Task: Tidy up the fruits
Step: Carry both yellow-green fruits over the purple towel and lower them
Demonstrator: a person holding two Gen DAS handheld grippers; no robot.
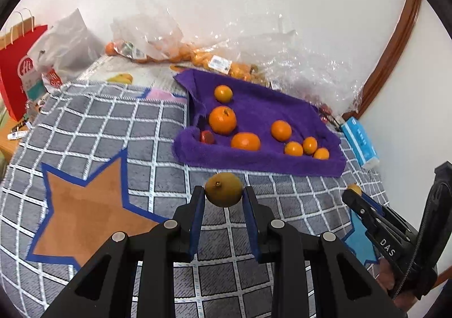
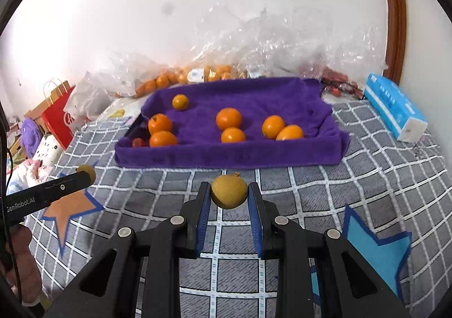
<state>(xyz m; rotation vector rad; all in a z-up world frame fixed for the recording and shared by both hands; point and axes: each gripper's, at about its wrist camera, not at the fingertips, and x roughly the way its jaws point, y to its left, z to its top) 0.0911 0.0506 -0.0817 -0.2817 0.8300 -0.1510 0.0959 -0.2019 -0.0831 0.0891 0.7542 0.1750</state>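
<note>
Your left gripper [image 1: 223, 196] — jaws closed on a yellow-brown fruit [image 1: 223, 189], held above the checked blanket [image 1: 158, 126]. Your right gripper [image 2: 229, 197] — jaws likewise closed on a second yellow-brown fruit [image 2: 229, 191]. At 12 o'clock of both: purple towel tray [image 2: 254, 154], holding several oranges [image 2: 228, 118] and one small red fruit [image 2: 138, 142]. Blue tissue pack [image 2: 395, 106] at 2 o'clock, right wrist view.
</note>
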